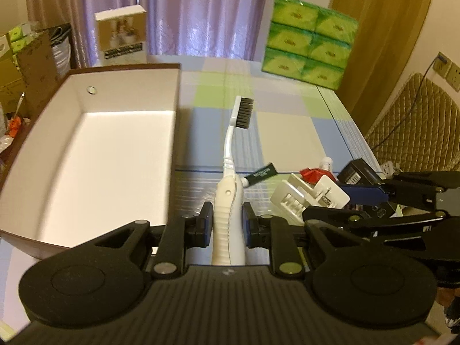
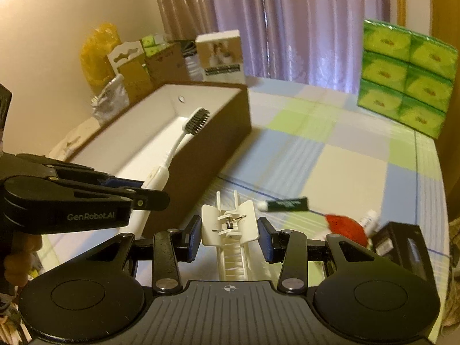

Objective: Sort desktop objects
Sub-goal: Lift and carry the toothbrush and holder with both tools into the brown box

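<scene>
My left gripper (image 1: 227, 215) is shut on the handle of a white toothbrush (image 1: 231, 132) whose dark bristles point forward. It hangs just right of a brown box with a white inside (image 1: 120, 149). In the right wrist view the toothbrush (image 2: 184, 135) reaches over the box wall (image 2: 207, 149), its head above the box's inside, and the left gripper (image 2: 143, 189) holds it from the left. My right gripper (image 2: 229, 235) is shut on a white hair claw clip (image 2: 227, 227), low over the checked tablecloth. The left wrist view shows that clip (image 1: 310, 198) and the right gripper (image 1: 371, 198) at the right.
A dark green tube (image 2: 284, 203), a red item (image 2: 346, 225), a small white bottle (image 2: 369, 218) and a black box (image 2: 402, 247) lie at the right front. A green tissue pack (image 2: 405, 83) stands at the back right. Cartons and bags stand behind the box.
</scene>
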